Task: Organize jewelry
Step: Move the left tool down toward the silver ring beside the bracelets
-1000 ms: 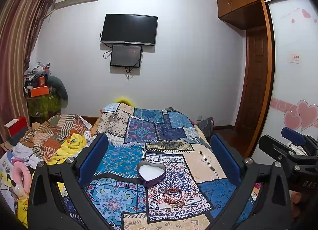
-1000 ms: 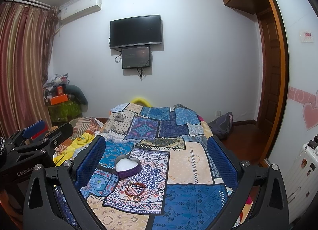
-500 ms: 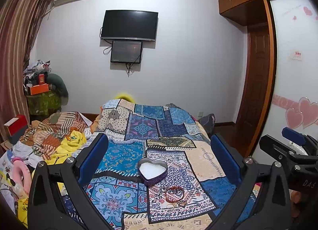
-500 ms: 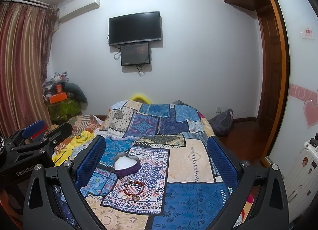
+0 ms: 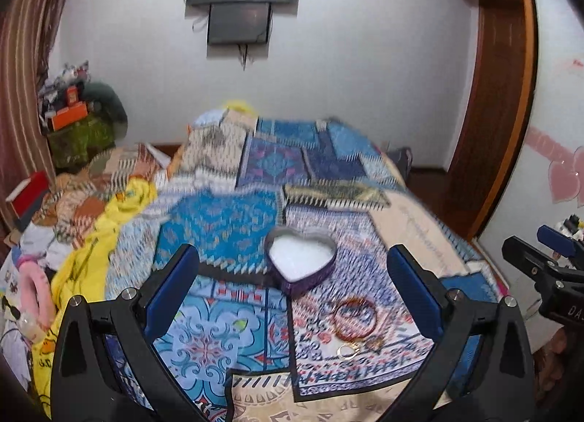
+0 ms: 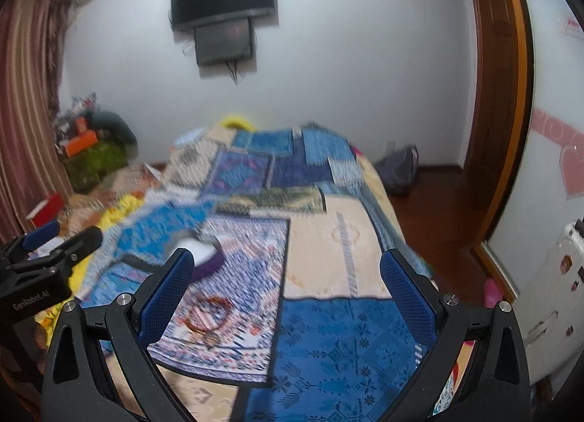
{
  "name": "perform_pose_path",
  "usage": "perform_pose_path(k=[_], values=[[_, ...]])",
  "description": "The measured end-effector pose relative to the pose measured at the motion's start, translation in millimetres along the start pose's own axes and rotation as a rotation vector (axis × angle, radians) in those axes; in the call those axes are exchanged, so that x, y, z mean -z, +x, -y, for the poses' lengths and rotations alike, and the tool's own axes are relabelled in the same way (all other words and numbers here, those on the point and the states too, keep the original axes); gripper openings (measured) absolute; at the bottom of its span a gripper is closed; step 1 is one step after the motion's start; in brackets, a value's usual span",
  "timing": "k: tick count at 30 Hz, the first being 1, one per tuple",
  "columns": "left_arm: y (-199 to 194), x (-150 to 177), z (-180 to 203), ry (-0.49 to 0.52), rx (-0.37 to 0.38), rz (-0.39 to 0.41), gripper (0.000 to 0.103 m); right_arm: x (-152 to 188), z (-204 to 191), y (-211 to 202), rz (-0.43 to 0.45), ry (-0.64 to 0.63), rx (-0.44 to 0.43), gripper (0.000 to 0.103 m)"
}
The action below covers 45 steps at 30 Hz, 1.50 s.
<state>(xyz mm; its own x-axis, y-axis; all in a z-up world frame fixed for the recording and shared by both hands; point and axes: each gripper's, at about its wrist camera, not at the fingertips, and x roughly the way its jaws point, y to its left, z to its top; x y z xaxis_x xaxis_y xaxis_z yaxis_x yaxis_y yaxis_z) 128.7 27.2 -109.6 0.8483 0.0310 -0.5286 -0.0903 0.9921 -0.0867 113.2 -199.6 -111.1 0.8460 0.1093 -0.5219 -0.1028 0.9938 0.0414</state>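
A purple heart-shaped box (image 5: pixel 300 264) with a white lining lies open on the patchwork bedspread (image 5: pixel 226 225). In front of it lie a red-brown bead bracelet (image 5: pixel 356 317) and small gold pieces (image 5: pixel 348 350). My left gripper (image 5: pixel 292 292) is open and empty above the bed, with the box between its blue pads. My right gripper (image 6: pixel 286 294) is open and empty. In the blurred right wrist view the box (image 6: pixel 204 257) sits partly behind the left pad and the bracelet (image 6: pixel 208 314) lies just inside it. Each gripper shows at the edge of the other's view.
Piled clothes and a yellow cloth (image 5: pixel 91 239) cover the bed's left side. A pink ring toy (image 5: pixel 34 294) lies at far left. A wooden door (image 5: pixel 503 111) and wardrobe stand at right. A white suitcase (image 6: pixel 547 298) stands by the bed's right side.
Both grippers have dropped and tilted down toward the bed, so the box and bracelet look closer. The right view has swung rightward. Both stay open.
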Motion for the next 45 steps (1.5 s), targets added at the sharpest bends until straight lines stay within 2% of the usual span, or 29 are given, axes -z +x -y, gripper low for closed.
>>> perform_pose_path(k=[4, 8, 13, 18, 21, 24, 26, 30, 32, 38, 45], values=[[31.5, 16.3, -4.9, -0.012, 0.000, -0.092, 0.102, 11.4, 6.2, 27.0, -0.087, -0.013, 0.019, 0.101], [58.3, 29.2, -9.6, -0.029, 0.011, -0.182, 0.087, 22.6, 7.9, 48.6, -0.168, -0.038, 0.019, 0.101], [84.0, 43.4, -13.9, -0.064, 0.053, -0.276, 0.083, 35.6, 9.4, 68.1, -0.247, -0.057, -0.015, 0.101], [106.1, 54.0, -10.0, -0.062, 0.091, -0.345, 0.070, 40.3, 6.9, 88.1, -0.289, -0.050, -0.066, 0.100], [114.7, 57.6, -6.7, -0.055, 0.118, -0.367, 0.066, 41.4, 3.6, 97.7, -0.321, -0.060, -0.099, 0.093], [121.7, 59.6, -1.9, -0.037, 0.147, -0.385, 0.057, 43.2, 1.0, 107.8, -0.360, -0.069, -0.133, 0.080], [125.1, 60.6, 1.3, -0.029, 0.161, -0.398, 0.056, 45.4, -1.2, 112.2, -0.383, -0.078, -0.154, 0.066], [129.6, 62.5, 8.6, -0.011, 0.196, -0.415, 0.054, 49.5, -7.9, 113.1, -0.393, -0.110, -0.170, 0.055], [132.0, 63.3, 13.0, 0.003, 0.208, -0.422, 0.054, 52.0, -11.7, 113.0, -0.399, -0.127, -0.184, 0.046], [138.1, 63.4, 17.1, -0.009, 0.247, -0.436, 0.047, 54.3, -18.1, 113.7, -0.398, -0.168, -0.197, 0.034], [138.6, 60.7, 16.7, -0.035, 0.256, -0.430, 0.043, 55.7, -20.8, 114.7, -0.397, -0.180, -0.208, 0.017]])
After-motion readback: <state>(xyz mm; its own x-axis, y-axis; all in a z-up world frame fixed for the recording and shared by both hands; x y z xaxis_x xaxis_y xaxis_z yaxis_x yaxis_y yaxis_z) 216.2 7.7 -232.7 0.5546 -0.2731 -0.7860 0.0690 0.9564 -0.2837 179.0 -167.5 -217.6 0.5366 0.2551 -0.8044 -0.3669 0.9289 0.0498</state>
